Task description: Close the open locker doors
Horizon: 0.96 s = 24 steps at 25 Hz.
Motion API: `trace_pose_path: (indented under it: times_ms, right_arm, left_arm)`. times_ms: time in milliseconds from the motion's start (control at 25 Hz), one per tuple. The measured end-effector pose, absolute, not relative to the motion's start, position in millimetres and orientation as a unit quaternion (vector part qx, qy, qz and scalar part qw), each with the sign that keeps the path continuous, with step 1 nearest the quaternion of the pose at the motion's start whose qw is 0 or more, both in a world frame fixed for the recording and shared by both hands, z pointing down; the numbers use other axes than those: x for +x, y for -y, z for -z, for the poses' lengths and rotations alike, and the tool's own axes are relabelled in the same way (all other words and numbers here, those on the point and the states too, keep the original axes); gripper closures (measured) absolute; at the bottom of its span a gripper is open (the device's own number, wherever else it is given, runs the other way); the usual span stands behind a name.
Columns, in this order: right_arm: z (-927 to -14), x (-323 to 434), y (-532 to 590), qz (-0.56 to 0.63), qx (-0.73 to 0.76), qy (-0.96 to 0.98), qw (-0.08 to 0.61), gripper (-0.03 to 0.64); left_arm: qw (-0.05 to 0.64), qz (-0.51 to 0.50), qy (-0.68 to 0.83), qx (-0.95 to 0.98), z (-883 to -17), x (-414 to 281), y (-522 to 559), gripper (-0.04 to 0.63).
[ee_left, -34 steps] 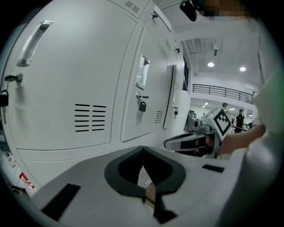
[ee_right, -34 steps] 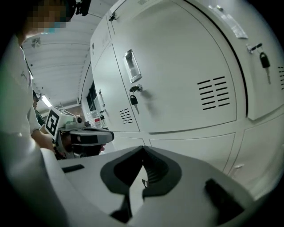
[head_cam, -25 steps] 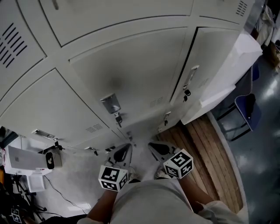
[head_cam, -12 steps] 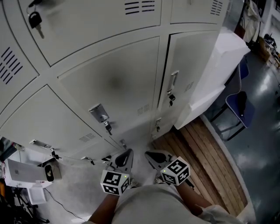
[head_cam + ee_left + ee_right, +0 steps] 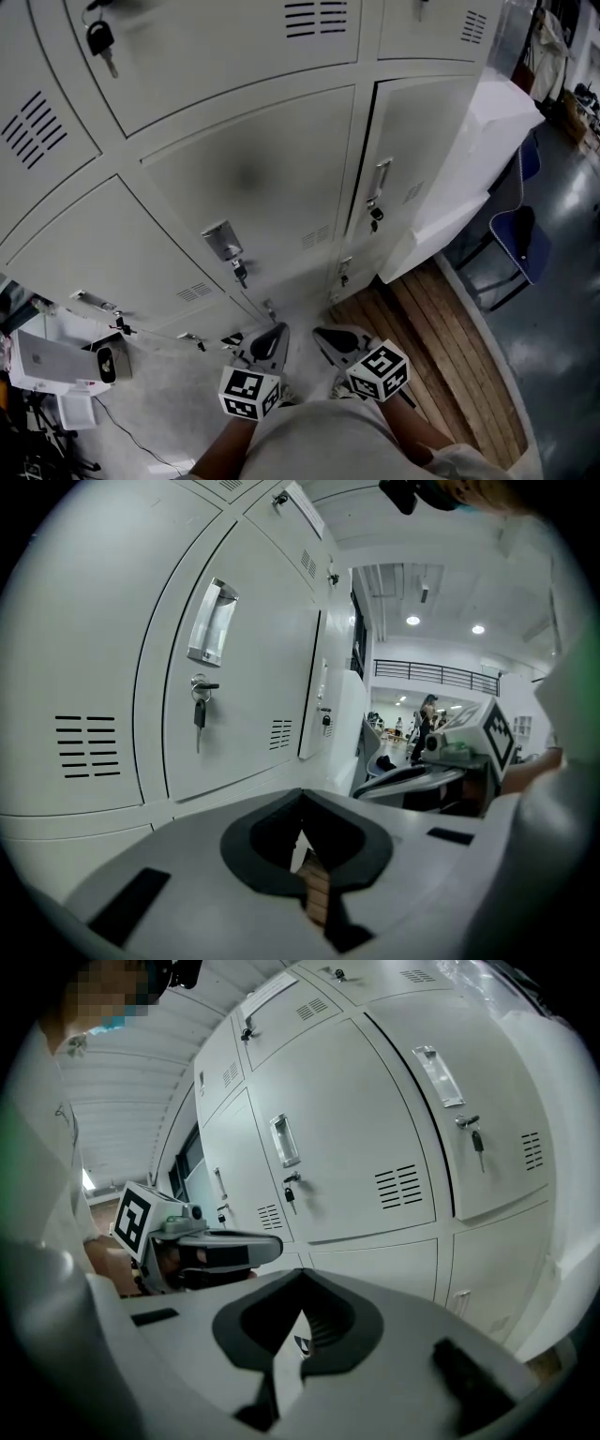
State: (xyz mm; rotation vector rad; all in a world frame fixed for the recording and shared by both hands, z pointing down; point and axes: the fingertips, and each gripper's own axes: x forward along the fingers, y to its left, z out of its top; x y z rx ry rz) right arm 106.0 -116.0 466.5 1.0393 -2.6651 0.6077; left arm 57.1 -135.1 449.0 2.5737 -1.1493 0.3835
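Standing along the top of the head view is a bank of pale grey metal lockers [image 5: 253,178], its doors fitted with louvred vents and recessed metal handles. Most doors lie flush. At the bank's right edge, one tall pale grey locker door [image 5: 412,141] shows a dark gap down its left side and sits slightly proud of the frame. In the left gripper view its edge stands out from the row.

Just beside the bank's right edge rises a white rectangular block [image 5: 487,141]. It rests on a slatted wooden platform [image 5: 441,356], with a blue chair [image 5: 525,239] near it on the grey floor.

Low in the head view, close to the person's body, both tools point at the foot of the lockers and are well apart from that door. The left gripper [image 5: 275,334] has its jaws pressed together with nothing between them. The right gripper [image 5: 323,336] is likewise closed and empty.

A black-headed key [image 5: 98,42] hangs from a lock in the bank's upper left corner.
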Motion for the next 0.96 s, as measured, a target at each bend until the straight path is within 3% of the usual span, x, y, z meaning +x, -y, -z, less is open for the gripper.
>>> trace_pose_path:
  times_ms: [960]
  right_arm:
    - [-469.8, 95.6, 118.2, -0.204, 0.335, 0.912, 0.117, 0.589]
  left_arm:
    - [0.151, -0.137, 0.401, 0.893, -451.4, 51.1, 135.7, 0.581]
